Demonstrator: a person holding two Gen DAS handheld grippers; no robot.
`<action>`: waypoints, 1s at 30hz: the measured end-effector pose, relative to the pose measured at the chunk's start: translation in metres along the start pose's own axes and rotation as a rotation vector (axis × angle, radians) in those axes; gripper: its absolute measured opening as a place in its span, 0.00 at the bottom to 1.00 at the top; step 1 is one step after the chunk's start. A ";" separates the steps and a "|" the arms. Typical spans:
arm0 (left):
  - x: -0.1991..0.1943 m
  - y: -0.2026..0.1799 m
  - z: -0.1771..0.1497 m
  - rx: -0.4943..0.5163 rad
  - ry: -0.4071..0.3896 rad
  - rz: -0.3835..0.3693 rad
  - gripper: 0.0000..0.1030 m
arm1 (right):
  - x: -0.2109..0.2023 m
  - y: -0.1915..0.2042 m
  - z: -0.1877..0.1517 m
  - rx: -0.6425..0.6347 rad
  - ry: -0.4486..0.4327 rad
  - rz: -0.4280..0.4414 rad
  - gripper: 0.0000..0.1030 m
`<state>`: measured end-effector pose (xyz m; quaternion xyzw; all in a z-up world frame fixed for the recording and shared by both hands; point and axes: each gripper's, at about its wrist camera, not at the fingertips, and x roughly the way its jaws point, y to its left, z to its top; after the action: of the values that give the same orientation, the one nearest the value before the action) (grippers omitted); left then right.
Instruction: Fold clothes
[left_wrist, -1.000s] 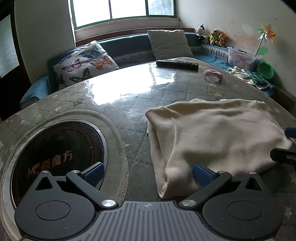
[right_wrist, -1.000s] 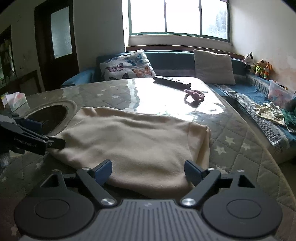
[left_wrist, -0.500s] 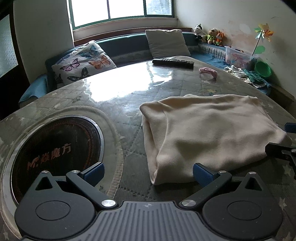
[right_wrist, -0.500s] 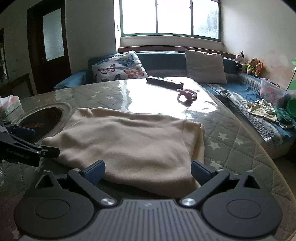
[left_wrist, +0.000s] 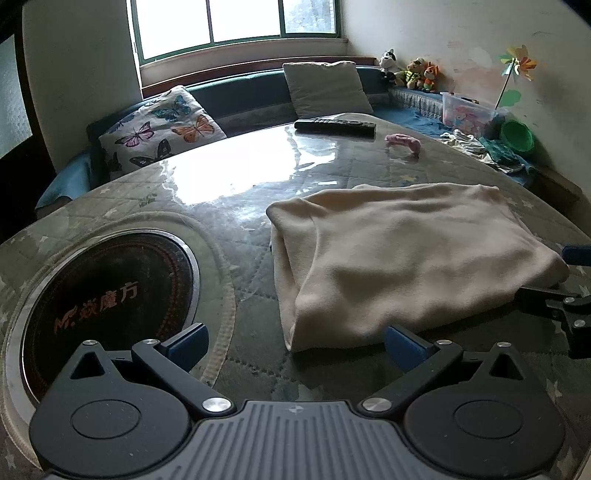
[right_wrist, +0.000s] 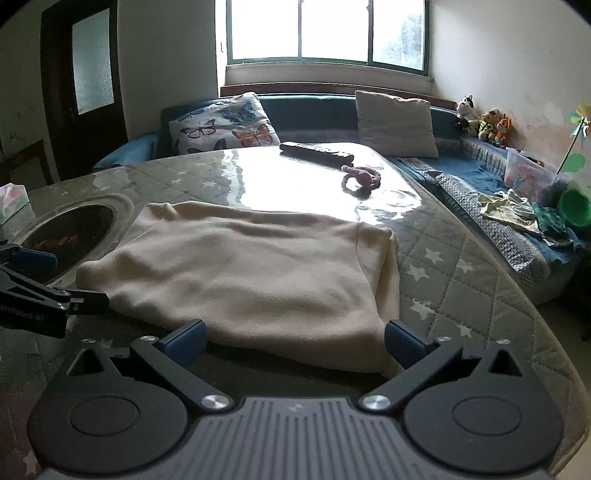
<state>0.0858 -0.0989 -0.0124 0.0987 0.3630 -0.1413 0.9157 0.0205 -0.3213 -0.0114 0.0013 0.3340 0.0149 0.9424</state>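
While the left wrist view is showing the left hand-held gripper spread apart and empty, the cream garment is lying folded on the desk, apparently nearly finished. Across the right wrist view, the right hand-held gripper is standing empty, its jaws having just been opening wider than a second ago.

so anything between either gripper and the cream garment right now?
Nothing visible. The cream garment lies directly ahead of the open right gripper and open left gripper; remote and pink toy sit beyond it.
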 end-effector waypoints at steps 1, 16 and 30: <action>-0.001 -0.001 0.000 0.001 -0.001 0.000 1.00 | -0.001 0.001 0.000 0.001 0.001 -0.002 1.00; -0.009 -0.004 -0.010 0.001 0.003 -0.016 1.00 | -0.004 0.012 -0.006 -0.008 0.039 -0.069 1.00; -0.019 -0.007 -0.015 -0.007 -0.002 -0.020 1.00 | -0.010 0.020 -0.009 -0.020 0.055 -0.122 1.00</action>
<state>0.0602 -0.0979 -0.0103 0.0917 0.3636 -0.1495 0.9149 0.0066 -0.3019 -0.0124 -0.0288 0.3589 -0.0394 0.9321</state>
